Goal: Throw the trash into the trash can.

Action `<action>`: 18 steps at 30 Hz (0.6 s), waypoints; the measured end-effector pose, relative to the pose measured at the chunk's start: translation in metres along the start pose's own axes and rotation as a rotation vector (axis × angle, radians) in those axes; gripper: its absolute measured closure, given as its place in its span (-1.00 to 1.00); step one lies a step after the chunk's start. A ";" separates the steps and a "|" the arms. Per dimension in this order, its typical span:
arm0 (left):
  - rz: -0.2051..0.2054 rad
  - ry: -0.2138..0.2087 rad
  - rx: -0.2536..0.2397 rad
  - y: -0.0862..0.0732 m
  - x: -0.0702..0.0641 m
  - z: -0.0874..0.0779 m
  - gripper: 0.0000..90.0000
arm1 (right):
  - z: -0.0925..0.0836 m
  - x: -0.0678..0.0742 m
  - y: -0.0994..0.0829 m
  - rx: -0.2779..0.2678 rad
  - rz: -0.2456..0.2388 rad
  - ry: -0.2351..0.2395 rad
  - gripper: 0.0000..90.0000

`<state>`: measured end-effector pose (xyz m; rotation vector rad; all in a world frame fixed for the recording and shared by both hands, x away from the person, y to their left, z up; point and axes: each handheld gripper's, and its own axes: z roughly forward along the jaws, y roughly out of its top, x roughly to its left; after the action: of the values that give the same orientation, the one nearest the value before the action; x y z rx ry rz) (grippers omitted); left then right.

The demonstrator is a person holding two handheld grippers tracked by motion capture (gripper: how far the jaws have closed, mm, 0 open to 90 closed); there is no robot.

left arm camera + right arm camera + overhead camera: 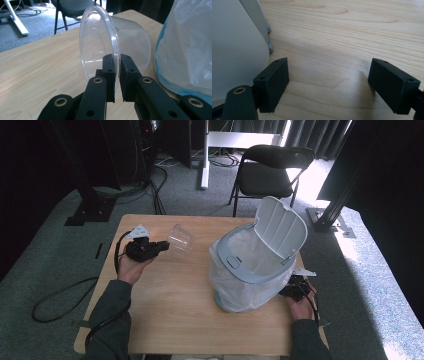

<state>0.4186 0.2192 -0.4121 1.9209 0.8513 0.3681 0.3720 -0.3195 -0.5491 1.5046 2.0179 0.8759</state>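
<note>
Your clear plastic cup [113,47] is off the counter [170,290], lying on its side in the air to the left of the bin [260,265], its open mouth turned back toward the left tool's camera. The left tool [162,246] is pinching it by the rim alone: in the left gripper view the two black pads sit close together with the thin wall between them, one inside the cup and one outside.

That grip is the weak point. A slim rim bite on slick, flexible plastic could let the cup pivot or slide out if you swing it quickly, and squeezing harder may buckle the wall instead. The bin's white liner [190,50] bulges out past the rim, so a low approach could snag the cup on it, and the raised lid [280,227] stands behind the opening, where a high pass from the far side might knock it.

Your left hand [132,267] holds its tool roughly level, pointing right toward the bin. Your right hand [300,305] rests low at the bin's right side, its right tool [328,85] spread wide over bare wood, holding nothing, one jaw just beside the bin's wall.
</note>
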 end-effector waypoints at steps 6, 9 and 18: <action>0.012 -0.016 -0.018 0.009 -0.005 -0.004 0.86 | 0.000 0.000 0.000 0.001 0.001 0.001 -0.64; 0.016 -0.025 -0.031 0.014 -0.008 -0.007 0.86 | 0.000 0.000 0.000 0.001 0.001 0.001 -0.64; 0.037 -0.043 -0.064 0.027 -0.016 -0.013 0.86 | 0.000 0.000 0.000 0.001 0.002 0.001 -0.64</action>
<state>0.4106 0.2088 -0.3805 1.8806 0.7682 0.3705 0.3720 -0.3194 -0.5490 1.5069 2.0180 0.8761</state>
